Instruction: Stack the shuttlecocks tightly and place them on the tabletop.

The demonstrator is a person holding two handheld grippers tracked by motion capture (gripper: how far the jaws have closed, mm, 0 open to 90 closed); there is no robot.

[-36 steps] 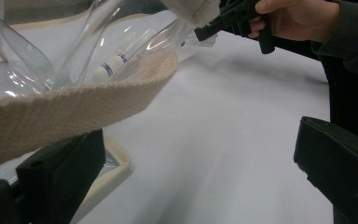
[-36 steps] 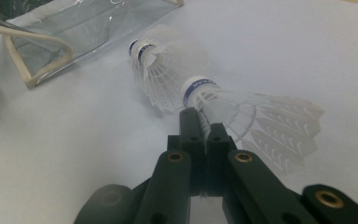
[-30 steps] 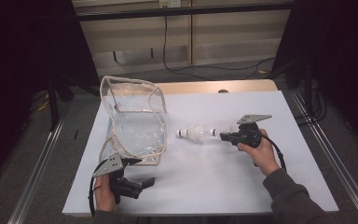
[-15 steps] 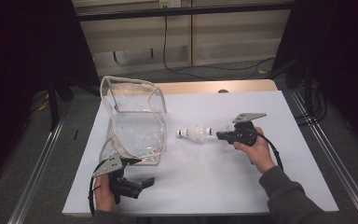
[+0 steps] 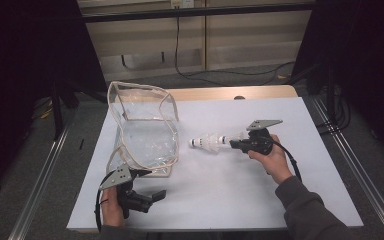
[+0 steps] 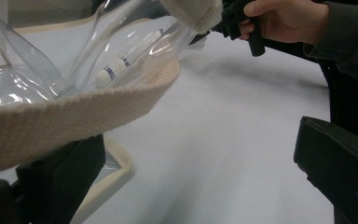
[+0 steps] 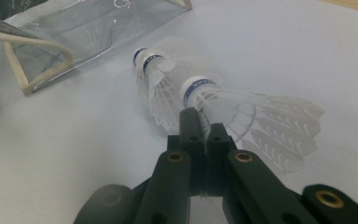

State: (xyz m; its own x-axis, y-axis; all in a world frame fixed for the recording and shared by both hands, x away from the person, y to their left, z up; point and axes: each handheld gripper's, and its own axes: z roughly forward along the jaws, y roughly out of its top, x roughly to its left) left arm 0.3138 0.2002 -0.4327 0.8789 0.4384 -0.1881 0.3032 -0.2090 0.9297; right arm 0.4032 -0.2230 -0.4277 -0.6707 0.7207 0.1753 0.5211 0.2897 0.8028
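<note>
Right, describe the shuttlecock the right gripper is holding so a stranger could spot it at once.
Start at the clear plastic bag on the left of the white table; just to its right lie nested white shuttlecocks. The held shuttlecock is the one nearest the right gripper, whose jaws pinch its feathers. Unlike its neighbour, it sits farther from the bag.

High view overhead facing forward, claw views close, sharing bag [image 5: 142,127]
</note>
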